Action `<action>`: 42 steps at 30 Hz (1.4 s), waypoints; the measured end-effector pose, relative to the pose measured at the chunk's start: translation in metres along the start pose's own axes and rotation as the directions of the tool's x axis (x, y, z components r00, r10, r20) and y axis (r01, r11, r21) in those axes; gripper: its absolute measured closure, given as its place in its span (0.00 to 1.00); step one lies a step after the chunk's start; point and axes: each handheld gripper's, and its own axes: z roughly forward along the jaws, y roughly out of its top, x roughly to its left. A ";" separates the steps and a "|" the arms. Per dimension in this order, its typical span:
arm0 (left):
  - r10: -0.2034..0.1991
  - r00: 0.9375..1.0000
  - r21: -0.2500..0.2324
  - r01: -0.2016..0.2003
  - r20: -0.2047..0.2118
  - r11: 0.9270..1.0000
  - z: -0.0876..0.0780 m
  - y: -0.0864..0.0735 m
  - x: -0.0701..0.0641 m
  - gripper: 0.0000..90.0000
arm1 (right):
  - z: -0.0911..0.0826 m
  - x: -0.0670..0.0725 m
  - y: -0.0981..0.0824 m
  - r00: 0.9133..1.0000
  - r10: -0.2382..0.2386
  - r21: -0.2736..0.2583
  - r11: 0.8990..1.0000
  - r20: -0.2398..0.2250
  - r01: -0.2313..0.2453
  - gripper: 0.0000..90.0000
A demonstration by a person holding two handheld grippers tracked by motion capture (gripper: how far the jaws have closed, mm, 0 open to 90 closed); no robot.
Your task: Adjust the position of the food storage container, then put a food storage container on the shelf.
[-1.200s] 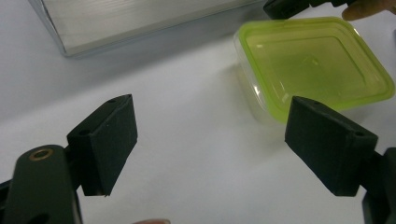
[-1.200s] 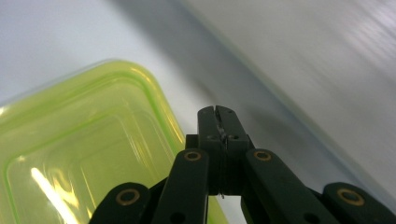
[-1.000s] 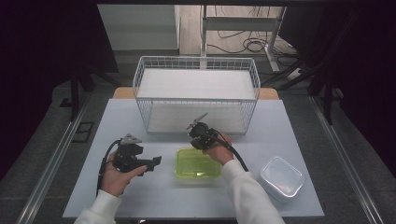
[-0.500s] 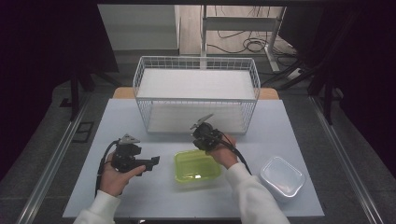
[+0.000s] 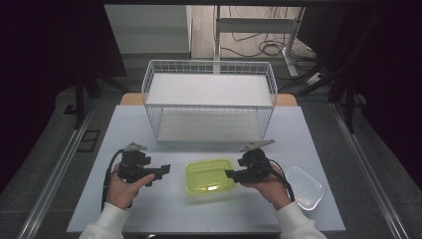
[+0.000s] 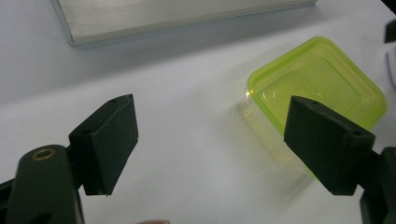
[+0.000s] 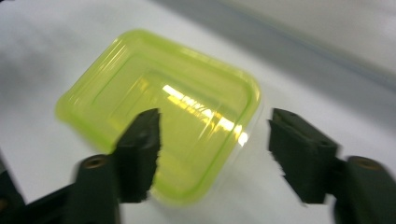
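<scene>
— Lid or box, that yellow-green container [image 5: 210, 175]? And where does it sit?

— Box with its lid on, as far as I can tell. It rests flat on the white table [image 5: 164, 214], between the two grippers and a little in front of the wire basket [image 5: 209, 102], well apart from it.

— Which way does it run?

— It is a rounded rectangle. In the high view its long axis goes left to right, roughly parallel to the basket's front wall, with only a slight skew. Its broad face looks straight up.

— Left gripper [image 5: 164, 170]?

— Jaws spread wide with bare table between them, pointing toward the container's left short end and stopping a little short of it. In the left gripper view the container [image 6: 317, 88] lies beyond the far jaw, untouched.

— And the right gripper [image 5: 230, 174]?

— Its jaws have just been opening, and they stand apart now. It points at the container's right short end, tips just at the edge. In the right gripper view, which is blurred, the container [image 7: 163, 107] lies ahead of the jaws with neither pad pressing on it.

— Anything else nearby?

— One clear container [image 5: 303, 186] on the table, beside the right hand [image 5: 271, 184].
</scene>
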 end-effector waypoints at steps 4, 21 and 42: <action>-0.006 1.000 -0.001 0.006 0.004 1.000 0.001 0.000 -0.001 0.19 | -0.005 -0.002 -0.008 1.000 0.012 -0.003 1.000 -0.017 -0.012 0.29; -0.068 0.997 0.029 0.067 0.037 0.997 0.004 -0.007 -0.006 0.17 | -0.004 -0.012 -0.011 0.996 0.084 -0.003 0.996 -0.029 -0.084 0.28; -0.259 0.951 0.144 0.236 0.168 0.961 0.045 -0.015 -0.004 0.22 | 0.026 -0.018 -0.004 0.974 0.220 0.068 0.974 -0.060 -0.216 0.30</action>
